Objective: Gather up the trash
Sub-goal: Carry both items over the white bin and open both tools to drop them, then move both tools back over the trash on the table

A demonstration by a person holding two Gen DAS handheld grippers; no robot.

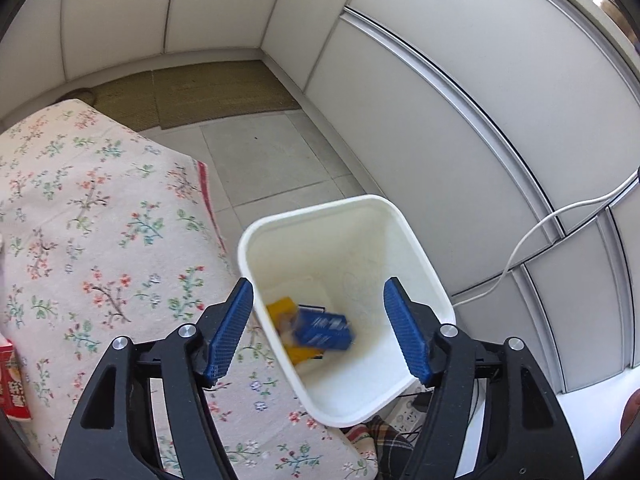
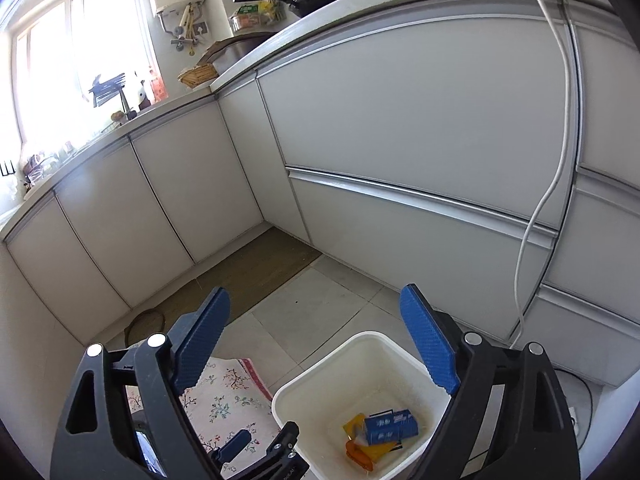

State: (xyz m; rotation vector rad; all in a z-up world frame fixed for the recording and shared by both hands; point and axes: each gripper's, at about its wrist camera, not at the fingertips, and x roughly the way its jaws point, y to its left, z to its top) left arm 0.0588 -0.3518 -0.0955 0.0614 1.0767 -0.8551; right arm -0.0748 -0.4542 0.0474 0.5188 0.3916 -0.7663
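Both grippers, left (image 1: 318, 326) and right (image 2: 316, 338), jaws apart and empty above white bin (image 1: 416, 240) with blue carton (image 1: 324, 330) inside

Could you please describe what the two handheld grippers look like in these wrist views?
The left gripper and the right gripper look alike: each has a black plastic frame with triangular cut-outs, round silver pivot pins, and two flat blue fingers with a fine textured grip surface. No sleeve or hand shows in either view.
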